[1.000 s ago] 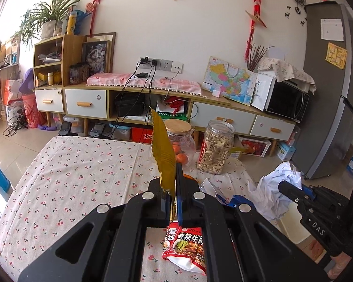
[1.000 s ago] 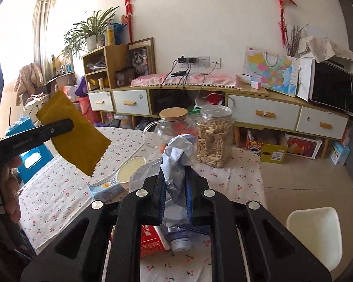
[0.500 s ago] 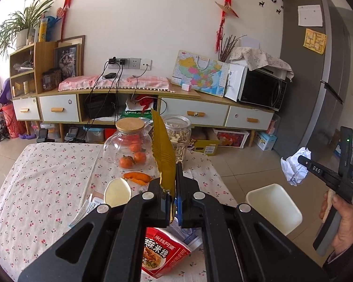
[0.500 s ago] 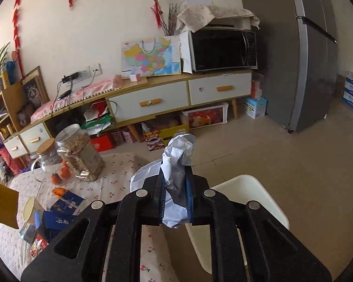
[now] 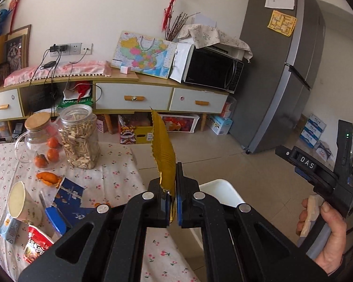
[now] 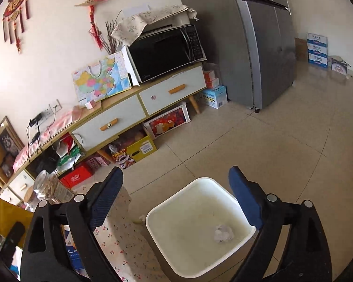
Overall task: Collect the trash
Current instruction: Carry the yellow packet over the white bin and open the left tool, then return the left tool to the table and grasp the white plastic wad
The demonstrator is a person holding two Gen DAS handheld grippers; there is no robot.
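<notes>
My left gripper (image 5: 173,209) is shut on a yellow wrapper (image 5: 164,155) that stands up edge-on between the jaws; it hangs over the table's right end. The white trash bin (image 5: 220,190) stands on the floor just beyond. My right gripper (image 6: 176,202) is open and empty, right above the bin (image 6: 153,219). A crumpled white paper ball (image 6: 223,233) lies inside the bin. The right gripper also shows in the left wrist view (image 5: 306,162), and the yellow wrapper in the right wrist view (image 6: 11,213).
The cherry-print table (image 5: 120,174) holds a seed jar (image 5: 80,138), a glass jug with oranges (image 5: 38,141), orange peel (image 5: 48,177), a paper cup (image 5: 23,202), a blue box (image 5: 69,195) and a red snack bag (image 5: 36,246). A sideboard (image 5: 134,98) and fridge (image 5: 277,70) stand behind.
My right gripper swung over the bin and opened; the paper ball dropped into the bin. My left gripper moved right toward the table's end with the yellow wrapper still held.
</notes>
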